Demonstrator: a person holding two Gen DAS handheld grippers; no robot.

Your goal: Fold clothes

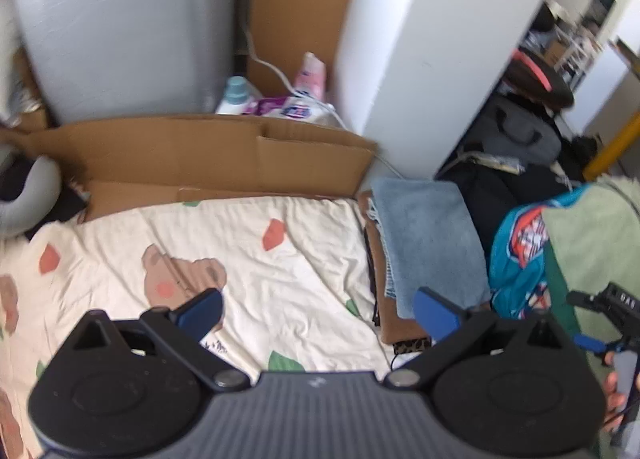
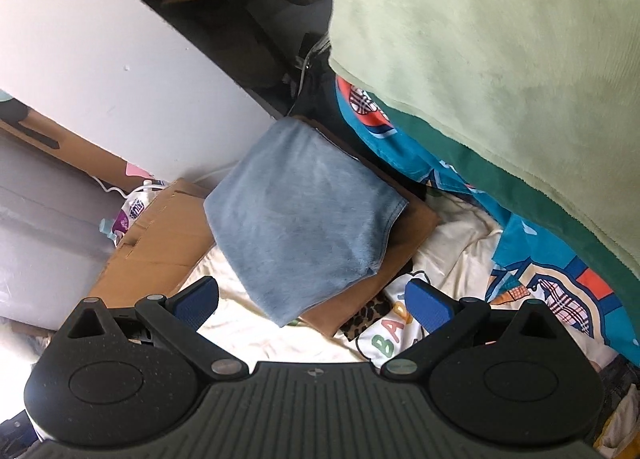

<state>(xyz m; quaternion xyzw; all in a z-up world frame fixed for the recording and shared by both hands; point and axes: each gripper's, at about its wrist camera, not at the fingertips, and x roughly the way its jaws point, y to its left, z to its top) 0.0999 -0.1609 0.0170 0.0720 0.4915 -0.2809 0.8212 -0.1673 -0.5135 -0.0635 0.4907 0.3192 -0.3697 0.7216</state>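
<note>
My left gripper (image 1: 318,313) and right gripper (image 2: 312,299) both gape wide, empty. Folded blue towel (image 2: 304,219) tops the stack just ahead; unfolded green cloth (image 2: 500,59) hangs right. Either stacking's done or another piece is due.

Daylight is falling across a cluttered room, where a white wall (image 1: 420,39) is jutting out as a corner beside a silvery grey panel (image 1: 120,31). Flattened brown cardboard (image 1: 208,155) is standing along the far edge of a cream bedsheet (image 1: 280,259) printed with bears and leaves. Bottles and packets (image 1: 276,99) are crowding the gap behind the cardboard, and a white cable (image 1: 276,73) is trailing down over them. To the right, a grey bag (image 1: 516,135) and other dark belongings are piling up on the floor, with a doorway (image 1: 592,31) opening onto shelving in a brighter, blurred space beyond.
</note>
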